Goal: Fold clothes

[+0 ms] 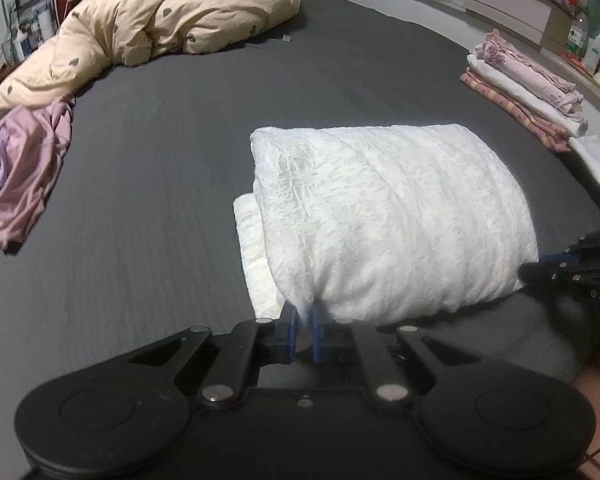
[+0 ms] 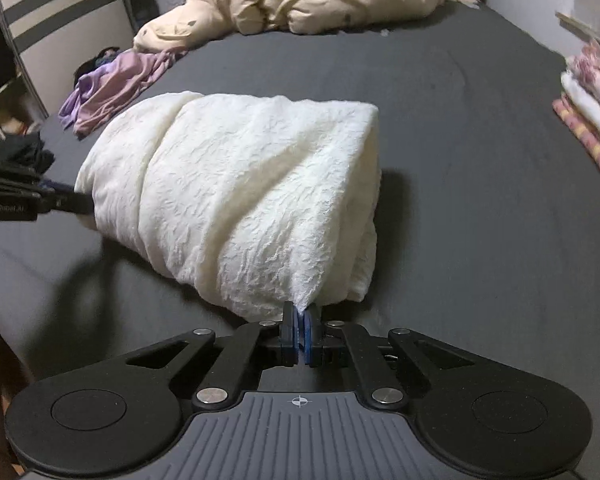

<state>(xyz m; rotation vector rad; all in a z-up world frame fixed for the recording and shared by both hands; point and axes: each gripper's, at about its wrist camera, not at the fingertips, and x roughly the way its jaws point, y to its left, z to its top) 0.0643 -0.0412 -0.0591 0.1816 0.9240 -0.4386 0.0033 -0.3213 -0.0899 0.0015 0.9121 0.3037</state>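
- On the dark grey bed sheet [image 1: 160, 184], near the front edge: white garment [image 1: 380, 216], crinkle-textured, folded into a thick bundle. Near edge lifted off the sheet; far part rests on it.
- Left gripper [image 1: 302, 320]: blue pads pressed together on a near corner of the white garment; cloth rises straight from the tips.
- Right gripper [image 2: 301, 322]: pads drawn tight together, pinching another near corner of the white garment [image 2: 240, 200]. No earlier frame to compare.
- Each gripper shows in the other's view: right one at the right edge of the left view [image 1: 580, 276], left one at the left edge of the right view [image 2: 28, 196], at opposite ends of the bundle.
- A second white layer sticks out flat below the bundle on its left side, left view.
- Lilac clothes [image 1: 20, 172]: crumpled heap, left side of the bed, well apart from the bundle.
- Folded stack [image 1: 528, 92]: pink and white pieces, right edge of the bed.
- Beige duvet [image 1: 160, 20]: bunched at the far end.
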